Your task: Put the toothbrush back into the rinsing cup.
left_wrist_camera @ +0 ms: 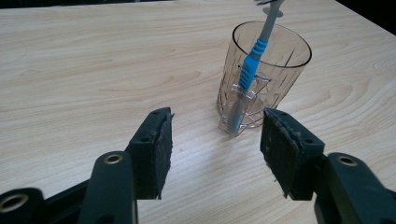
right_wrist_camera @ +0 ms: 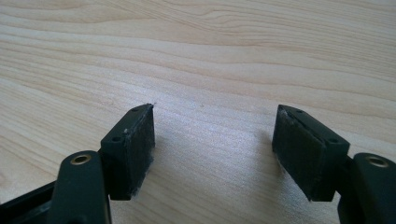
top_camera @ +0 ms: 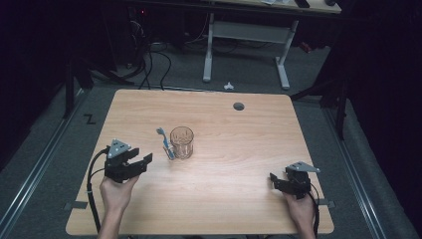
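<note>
Wide-open and empty, the left gripper points at the toothbrush leaning handle-down against the near wall of the upright glass, just ahead, long axis steeply tilted; the right gripper, likewise open and empty, sits well apart.

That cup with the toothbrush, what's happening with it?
A person holds two grippers over a wooden table. The left gripper is open and aimed at the cup, not touching it. The toothbrush leans against the cup's outside. The right gripper is open too, far off near the table's edge.
</note>
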